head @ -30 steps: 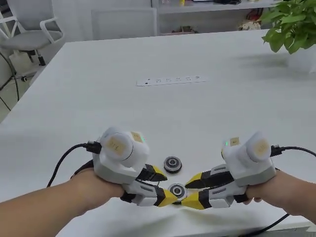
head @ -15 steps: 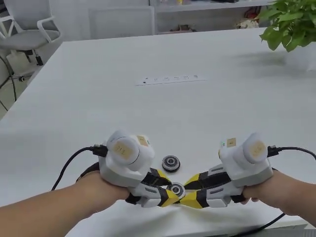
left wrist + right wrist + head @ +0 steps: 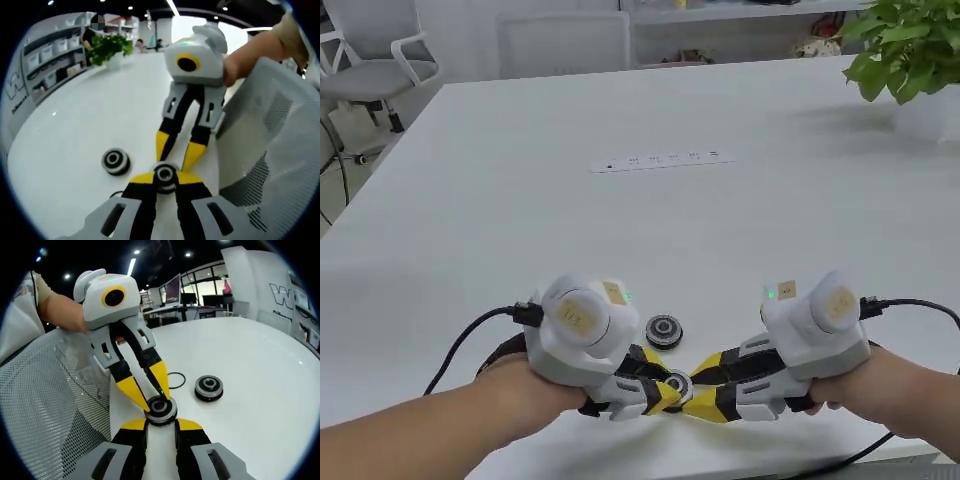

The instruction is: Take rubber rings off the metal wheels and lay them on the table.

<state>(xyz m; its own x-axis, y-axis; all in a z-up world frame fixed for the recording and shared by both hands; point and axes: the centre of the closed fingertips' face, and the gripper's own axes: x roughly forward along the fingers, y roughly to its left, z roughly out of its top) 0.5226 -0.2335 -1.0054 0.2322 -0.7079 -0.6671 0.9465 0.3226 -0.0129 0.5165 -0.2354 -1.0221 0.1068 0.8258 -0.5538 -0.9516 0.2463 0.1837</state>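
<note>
Head view: at the near edge of the table [image 3: 520, 200], the left gripper [image 3: 658, 394] and right gripper [image 3: 700, 394] meet tip to tip, both clamped on 1 metal wheel [image 3: 676, 384]. A 2nd wheel [image 3: 663, 331] lies just beyond them, unobstructed. Right gripper view: 1 loose rubber ring [image 3: 175, 380] lies flat just beside the left gripper's jaws; a power strip [image 3: 662, 160] and a plant [image 3: 905, 45] stand far off.

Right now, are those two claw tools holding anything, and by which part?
Yes: one small metal wheel, pinched by its outer rim. The left gripper and the right gripper each close their jaws on it, from opposite sides.
</note>
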